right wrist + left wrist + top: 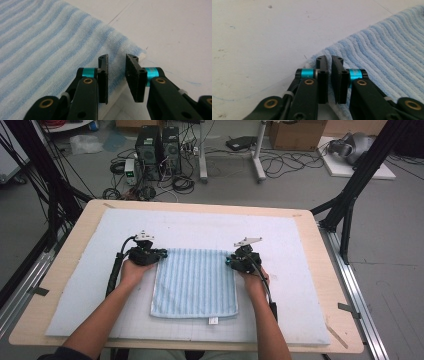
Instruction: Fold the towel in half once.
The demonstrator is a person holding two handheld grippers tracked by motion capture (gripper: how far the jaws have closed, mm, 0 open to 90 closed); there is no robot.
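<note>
Blue towel (195,282) corners under jaws

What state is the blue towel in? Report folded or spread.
Spread flat. The blue towel lies as one smooth rectangle on the white mat, no folds or doubled layers showing.

Each tool covers a far corner of the towel (195,282). The small tag (213,320) at its six-o'clock edge is too small to read. The worktop (320,270) is cut off at six o'clock.

Around my two grippers the white mat (280,240) lies bare to the bench's far edge and both side edges, so I can pass there freely; only the flat blue towel (196,282) covers the middle, toward the near edge
</note>
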